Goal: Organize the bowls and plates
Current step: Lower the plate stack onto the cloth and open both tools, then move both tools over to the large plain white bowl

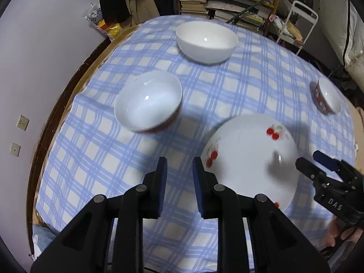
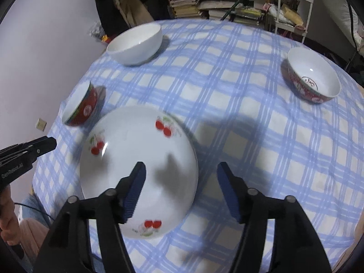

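A large white bowl with cherry prints sits on the near part of the checked tablecloth. My right gripper is open above its right rim, holding nothing; it also shows in the left wrist view. My left gripper is open and empty, just left of the cherry bowl. A red-sided bowl lies further left. A plain white bowl stands at the far side. Another red patterned bowl stands at the right.
The round table carries a blue checked cloth. Behind it are bookshelves and a white trolley. A wall is at the left. The person's hand holds the left gripper handle.
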Available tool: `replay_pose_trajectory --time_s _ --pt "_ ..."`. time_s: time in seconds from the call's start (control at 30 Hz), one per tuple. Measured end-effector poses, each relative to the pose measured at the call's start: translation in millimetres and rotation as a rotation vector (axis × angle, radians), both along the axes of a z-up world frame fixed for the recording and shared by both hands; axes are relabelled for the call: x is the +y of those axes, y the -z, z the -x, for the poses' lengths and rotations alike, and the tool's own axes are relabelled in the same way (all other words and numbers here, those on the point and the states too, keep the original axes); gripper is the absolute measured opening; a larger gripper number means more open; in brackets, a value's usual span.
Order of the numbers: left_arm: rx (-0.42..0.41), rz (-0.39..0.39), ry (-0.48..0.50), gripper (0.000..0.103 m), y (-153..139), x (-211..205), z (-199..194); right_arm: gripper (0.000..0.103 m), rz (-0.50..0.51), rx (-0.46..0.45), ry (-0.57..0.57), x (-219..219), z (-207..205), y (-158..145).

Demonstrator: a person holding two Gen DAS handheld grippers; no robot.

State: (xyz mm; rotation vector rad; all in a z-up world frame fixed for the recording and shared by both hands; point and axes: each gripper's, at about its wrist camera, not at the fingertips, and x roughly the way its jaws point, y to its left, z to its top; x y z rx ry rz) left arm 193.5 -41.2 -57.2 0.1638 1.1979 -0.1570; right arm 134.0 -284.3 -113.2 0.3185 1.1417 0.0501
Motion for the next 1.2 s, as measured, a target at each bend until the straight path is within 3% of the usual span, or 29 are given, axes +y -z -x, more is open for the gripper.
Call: replay_pose_trajectory --time_s 0.1,0.23,0.4,0.53,0.73,0.87,1.2 --pt "-0.014 -0.002 0.006 0.028 -9 -1 -10 0.082 -0.049 -0.029 0.036 -8 -7 -3" --pt "-0.033 -0.008 -0.005 0.043 -14 -1 -18 0.092 -0.036 -0.086 0.088 -19 -11 -9" --pt "-0.02 0.008 0.024 0.059 -14 -4 -31 0.094 -0.043 -0.131 0.122 -32 -17 -16" --pt "-0.049 0.037 0.027 0.078 -22 -4 -42 0.098 -0.06 -0.171 0.141 -38 -25 -22" --pt "-0.061 0.026 0.004 0.081 -33 -1 -72 0.101 -0.033 -0.196 0.133 -37 -47 -22" --pt "-0.111 0.006 0.0 0.086 -42 3 -94 0.102 -0.04 -0.199 0.133 -37 -68 -16" --pt "-0.127 0.016 -0.046 0.086 -35 20 -162 0.102 -0.021 -0.219 0.1 -32 -142 -22"
